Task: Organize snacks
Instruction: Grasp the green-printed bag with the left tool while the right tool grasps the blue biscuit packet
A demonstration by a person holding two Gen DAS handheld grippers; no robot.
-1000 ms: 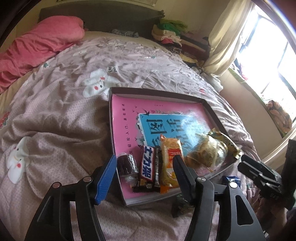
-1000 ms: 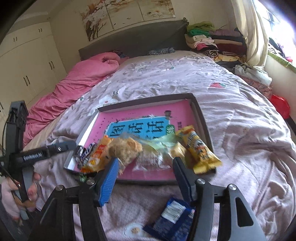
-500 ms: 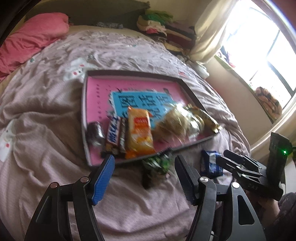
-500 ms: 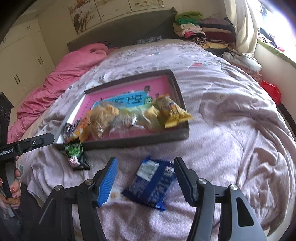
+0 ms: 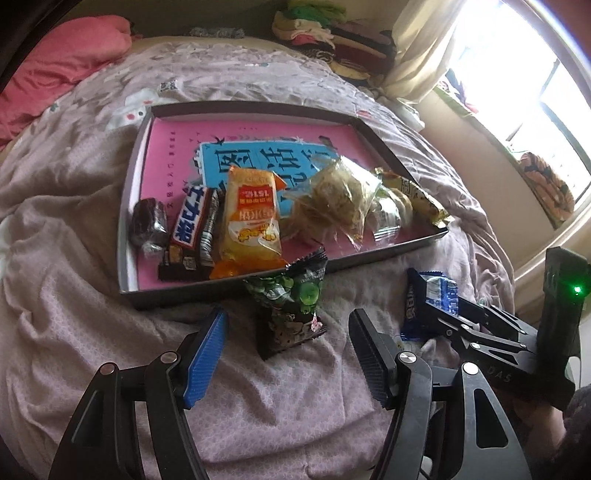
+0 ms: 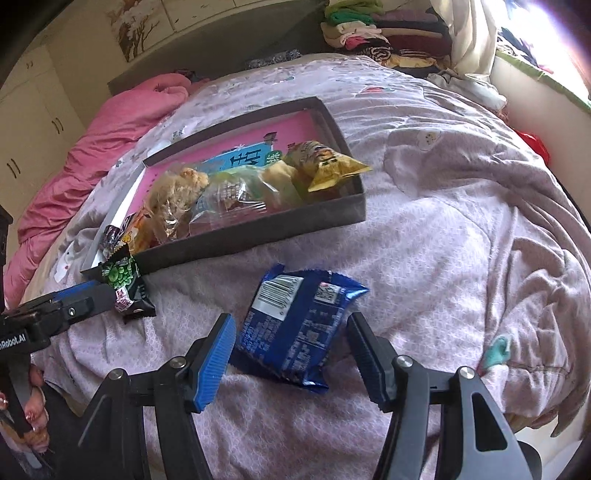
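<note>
A dark-rimmed tray (image 5: 258,107) (image 6: 258,236) with a pink bottom lies on the bed. It holds a brown cake (image 5: 147,221), a chocolate bar (image 5: 192,232), an orange packet (image 5: 251,218), a clear bag (image 5: 332,199) and a yellow packet (image 5: 417,199). In front of it on the quilt lies a green-black packet (image 5: 284,306) (image 6: 125,284). My left gripper (image 5: 288,343) (image 6: 92,299) is open, its fingertips flanking the packet's near end without touching it. A blue packet (image 6: 295,328) (image 5: 432,295) lies to the right. My right gripper (image 6: 291,354) (image 5: 443,314) stands open around it.
A pink quilt (image 5: 55,70) is bunched at the far left of the bed. Folded clothes (image 5: 332,29) are piled by the curtain (image 5: 424,48) at the window. The bed drops off on the right. A person's hand (image 6: 33,406) holds the left gripper.
Both grippers drew back from the tray and sank toward the quilt. The green-black packet now lies between the left fingers and the blue packet between the right fingers.
</note>
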